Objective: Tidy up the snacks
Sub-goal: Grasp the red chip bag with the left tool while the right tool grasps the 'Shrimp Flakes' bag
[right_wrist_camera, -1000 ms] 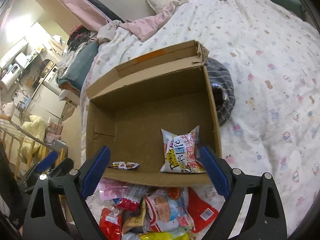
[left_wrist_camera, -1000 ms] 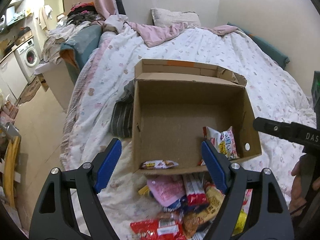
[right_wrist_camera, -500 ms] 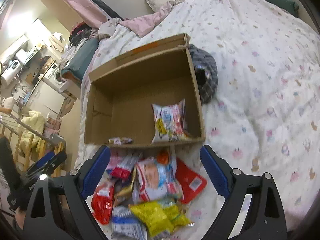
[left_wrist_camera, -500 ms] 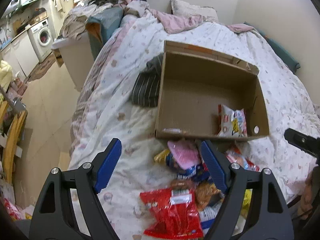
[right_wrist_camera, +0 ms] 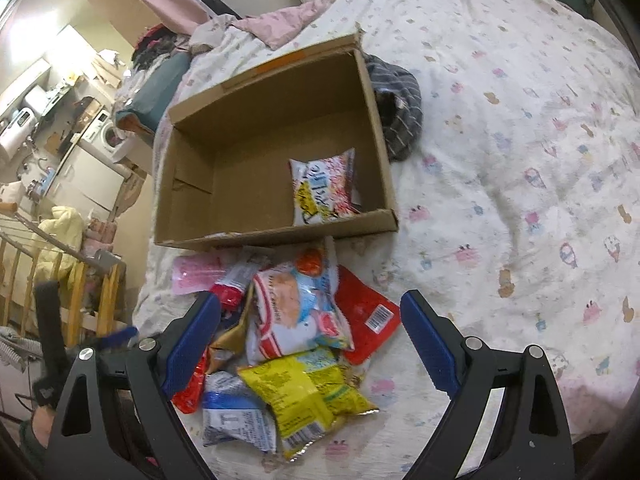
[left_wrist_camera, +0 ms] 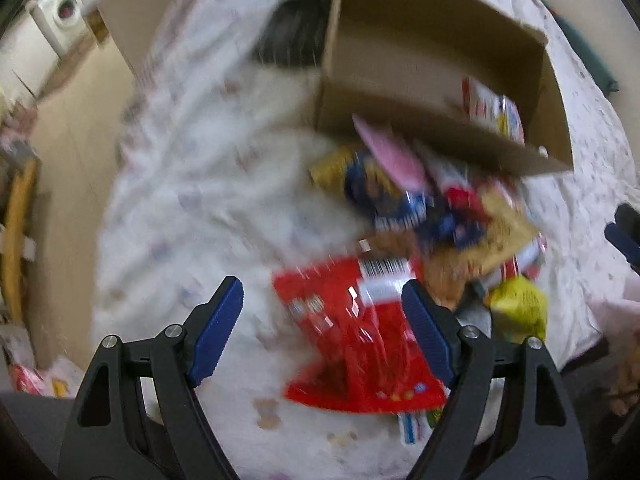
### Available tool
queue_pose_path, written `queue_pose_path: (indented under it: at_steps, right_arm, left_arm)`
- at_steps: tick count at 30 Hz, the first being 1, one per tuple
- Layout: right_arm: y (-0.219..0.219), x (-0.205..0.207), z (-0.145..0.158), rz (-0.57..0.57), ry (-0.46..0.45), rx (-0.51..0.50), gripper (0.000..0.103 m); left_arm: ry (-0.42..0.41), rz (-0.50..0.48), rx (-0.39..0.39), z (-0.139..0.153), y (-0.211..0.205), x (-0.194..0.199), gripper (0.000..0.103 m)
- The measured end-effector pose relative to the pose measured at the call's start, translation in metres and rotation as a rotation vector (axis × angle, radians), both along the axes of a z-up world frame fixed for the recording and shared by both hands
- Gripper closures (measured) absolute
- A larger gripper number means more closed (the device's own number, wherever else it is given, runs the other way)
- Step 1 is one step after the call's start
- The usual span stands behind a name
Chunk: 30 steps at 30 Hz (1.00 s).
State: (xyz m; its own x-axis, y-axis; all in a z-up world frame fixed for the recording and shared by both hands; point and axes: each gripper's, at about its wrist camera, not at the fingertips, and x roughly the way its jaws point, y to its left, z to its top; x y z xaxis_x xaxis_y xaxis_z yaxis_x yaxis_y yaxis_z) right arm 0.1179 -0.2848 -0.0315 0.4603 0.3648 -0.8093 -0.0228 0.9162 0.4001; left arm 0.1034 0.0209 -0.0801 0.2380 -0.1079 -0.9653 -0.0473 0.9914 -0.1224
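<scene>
An open cardboard box (right_wrist_camera: 224, 132) (left_wrist_camera: 432, 136) lies on the bed with one white and pink snack bag (right_wrist_camera: 324, 186) inside. A heap of snack packets sits in front of it: a white and orange bag (right_wrist_camera: 296, 312), a yellow bag (right_wrist_camera: 304, 396), a red packet (right_wrist_camera: 366, 320) and a pink packet (right_wrist_camera: 194, 274). My right gripper (right_wrist_camera: 310, 344) hangs open above the heap, holding nothing. In the blurred left wrist view my left gripper (left_wrist_camera: 322, 328) is open, pointing steeply down over a large red packet (left_wrist_camera: 360, 344), with nothing between its pads.
A dark striped cloth (right_wrist_camera: 398, 112) lies beside the box's right wall. The patterned quilt (right_wrist_camera: 520, 160) stretches right of the heap. The bed's edge drops to the floor (left_wrist_camera: 68, 160) on the left, with a wooden rack (right_wrist_camera: 92, 292) and a washing machine (left_wrist_camera: 64, 12) beyond.
Both grippers have pulled back from the box toward the snack heap. The left one has dropped lower and tipped downward over the red packet. Both stay open.
</scene>
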Motion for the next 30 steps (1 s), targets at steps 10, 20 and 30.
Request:
queue_pose_path:
  at_steps: [10, 20, 30]
  right_arm:
    - [-0.004, 0.0, -0.001, -0.013, 0.01, -0.006, 0.01]
    - [-0.01, -0.001, -0.006, -0.031, 0.034, -0.009, 0.01]
    - [-0.005, 0.001, -0.005, -0.027, 0.043, -0.006, 0.01]
  left_arm:
    - [0.151, -0.011, -0.06, -0.042, -0.02, -0.002, 0.024]
    - [0.191, -0.024, -0.076, -0.052, -0.027, 0.001, 0.036]
    - [0.12, -0.098, -0.038, -0.025, -0.023, -0.01, 0.058]
